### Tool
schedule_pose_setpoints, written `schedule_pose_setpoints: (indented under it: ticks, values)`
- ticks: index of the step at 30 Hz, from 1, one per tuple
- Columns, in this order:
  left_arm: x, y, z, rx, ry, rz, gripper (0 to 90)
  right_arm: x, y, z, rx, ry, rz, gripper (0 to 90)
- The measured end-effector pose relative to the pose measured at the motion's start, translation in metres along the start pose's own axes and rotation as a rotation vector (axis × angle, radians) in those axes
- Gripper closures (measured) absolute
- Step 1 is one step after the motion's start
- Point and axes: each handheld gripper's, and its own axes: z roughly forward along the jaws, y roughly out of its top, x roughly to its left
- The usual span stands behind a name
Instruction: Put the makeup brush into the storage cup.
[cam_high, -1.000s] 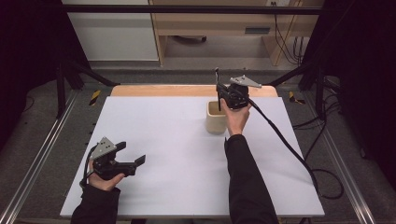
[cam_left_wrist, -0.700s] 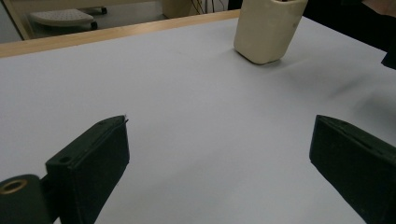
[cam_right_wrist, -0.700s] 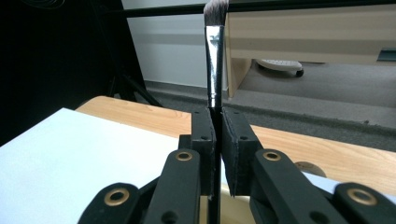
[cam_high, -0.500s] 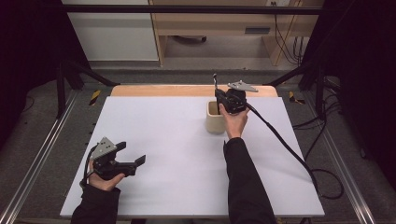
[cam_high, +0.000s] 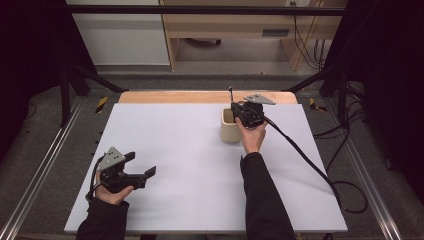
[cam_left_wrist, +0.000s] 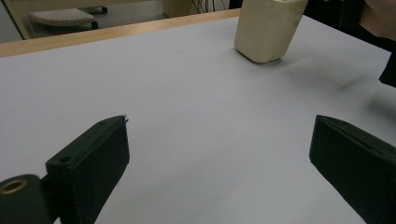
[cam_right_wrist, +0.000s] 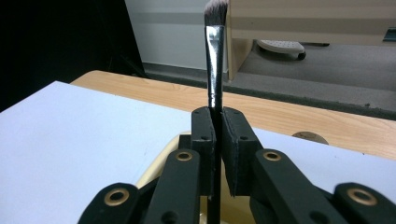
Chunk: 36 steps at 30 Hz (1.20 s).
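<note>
A cream-coloured cup (cam_high: 230, 126) stands on the white table top (cam_high: 185, 150), right of centre toward the far edge; the same cup (cam_left_wrist: 266, 29) appears ahead in the left gripper view. My right gripper (cam_high: 239, 111) hangs over the cup's rim, shut on a thin black brush (cam_right_wrist: 215, 56) that stands upright, bristles up, handle pointing down toward the cup. The brush (cam_high: 231, 93) pokes up above the gripper. My left gripper (cam_high: 140, 169) rests low near the table's front left, open with nothing between its jaws, and its fingers (cam_left_wrist: 91, 158) stand wide apart.
A wooden strip (cam_high: 200, 96) runs along the table's far edge. Metal frame rails (cam_high: 45, 165) flank both sides. The right gripper's cable (cam_high: 305, 155) trails over the table's right part. Furniture stands beyond on the floor.
My right gripper has shifted slightly forward and left over the cup with the brush. The left gripper has stayed put.
</note>
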Motion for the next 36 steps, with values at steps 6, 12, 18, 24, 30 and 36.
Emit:
schedule_pose_setpoints:
  ticks: [6,12,18,24,30,36]
  values:
    - [-0.001,0.000,0.001,-0.001,0.000,-0.001,4.5,0.001,-0.007,-0.001,0.019,-0.010,-0.027,84.2]
    - [-0.001,0.000,0.001,0.002,0.001,0.000,4.5,0.001,-0.011,-0.004,0.042,-0.020,-0.042,83.9]
    - [-0.002,-0.001,0.002,0.004,0.000,0.001,4.5,0.000,-0.014,-0.009,0.060,-0.007,-0.046,81.5]
    - [-0.003,-0.001,0.003,0.006,0.001,0.005,4.5,0.000,-0.011,-0.021,0.028,0.018,-0.055,79.1]
    - [-0.003,-0.001,0.003,0.010,0.000,0.009,4.5,0.003,-0.002,-0.043,-0.014,0.096,-0.043,67.0]
    - [-0.004,-0.001,0.003,0.010,0.000,0.011,4.5,0.006,0.004,-0.063,-0.018,0.147,-0.059,52.9]
